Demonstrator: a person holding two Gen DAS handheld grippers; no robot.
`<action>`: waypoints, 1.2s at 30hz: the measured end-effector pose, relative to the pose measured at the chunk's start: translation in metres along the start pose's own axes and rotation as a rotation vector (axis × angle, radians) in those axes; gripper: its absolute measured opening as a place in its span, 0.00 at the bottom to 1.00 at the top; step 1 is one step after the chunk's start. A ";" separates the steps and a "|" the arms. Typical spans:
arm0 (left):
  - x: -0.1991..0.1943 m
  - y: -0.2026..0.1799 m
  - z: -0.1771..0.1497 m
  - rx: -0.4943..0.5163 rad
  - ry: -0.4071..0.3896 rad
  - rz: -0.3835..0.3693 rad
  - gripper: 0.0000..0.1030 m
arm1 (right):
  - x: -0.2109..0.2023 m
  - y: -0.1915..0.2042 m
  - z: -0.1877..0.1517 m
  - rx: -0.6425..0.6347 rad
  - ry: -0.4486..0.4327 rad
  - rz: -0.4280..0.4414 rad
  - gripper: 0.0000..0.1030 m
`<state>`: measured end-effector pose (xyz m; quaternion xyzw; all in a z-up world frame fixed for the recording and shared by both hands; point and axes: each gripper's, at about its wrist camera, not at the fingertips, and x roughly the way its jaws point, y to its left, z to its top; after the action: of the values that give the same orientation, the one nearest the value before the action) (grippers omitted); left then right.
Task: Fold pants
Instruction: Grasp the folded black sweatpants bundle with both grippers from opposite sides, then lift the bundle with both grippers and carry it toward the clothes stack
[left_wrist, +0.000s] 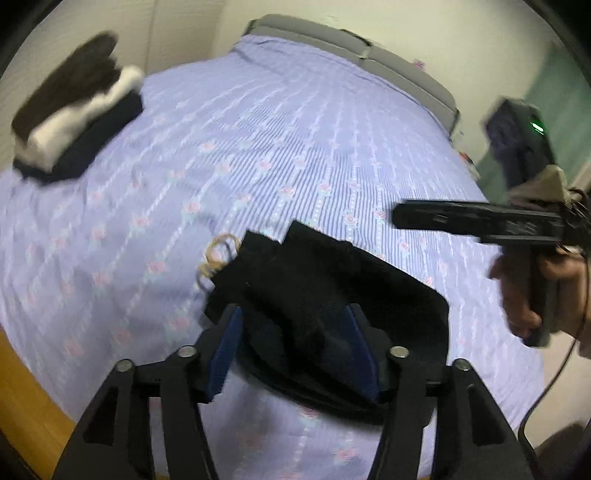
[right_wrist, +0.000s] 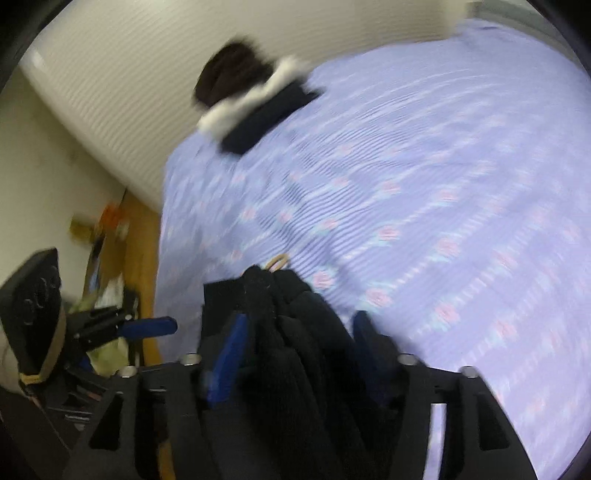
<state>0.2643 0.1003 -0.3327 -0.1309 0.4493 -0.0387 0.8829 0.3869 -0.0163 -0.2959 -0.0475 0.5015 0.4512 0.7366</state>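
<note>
I'm holding the black pants (left_wrist: 325, 302) bunched between the blue pads of my left gripper (left_wrist: 295, 350); pads are pressing into the fabric on both sides, so it's clamped on cloth. My right gripper (right_wrist: 295, 354) is doing the same: a thick folded wad of the pants (right_wrist: 295, 332) is filling the gap between its pads. Both views are motion-blurred, so I can't tell exactly how many layers each side is pinching.

The pants are sitting low over the near part of the lilac floral bedsheet (left_wrist: 277, 147), folded into a compact bundle, with the tan drawstring (left_wrist: 218, 254) dangling off one end. A stack of folded clothes (left_wrist: 74, 118) is lying near the far corner of the bed, well apart from the bundle.

My read: I'm carrying a mostly folded bundle, probably toward that stack.

Doing it well:
- keeping both grips level so the layers aren't sliding apart
- keeping the two grippers near each other, no stretching
- setting down flat, edges aligned, drawstring tucked in
- releasing only once the bundle is resting fully on the sheet
</note>
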 end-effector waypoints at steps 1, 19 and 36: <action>-0.002 -0.001 0.003 0.057 -0.007 0.024 0.62 | -0.007 -0.001 -0.005 0.024 -0.024 -0.020 0.67; 0.048 0.026 0.037 0.237 0.134 0.015 0.65 | -0.037 0.010 -0.178 0.940 -0.379 -0.381 0.85; 0.098 0.080 0.021 -0.054 0.246 -0.138 0.86 | 0.009 -0.015 -0.188 0.966 -0.364 -0.152 0.85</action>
<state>0.3348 0.1634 -0.4188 -0.1794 0.5450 -0.1032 0.8125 0.2679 -0.1180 -0.4014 0.3408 0.5116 0.1143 0.7804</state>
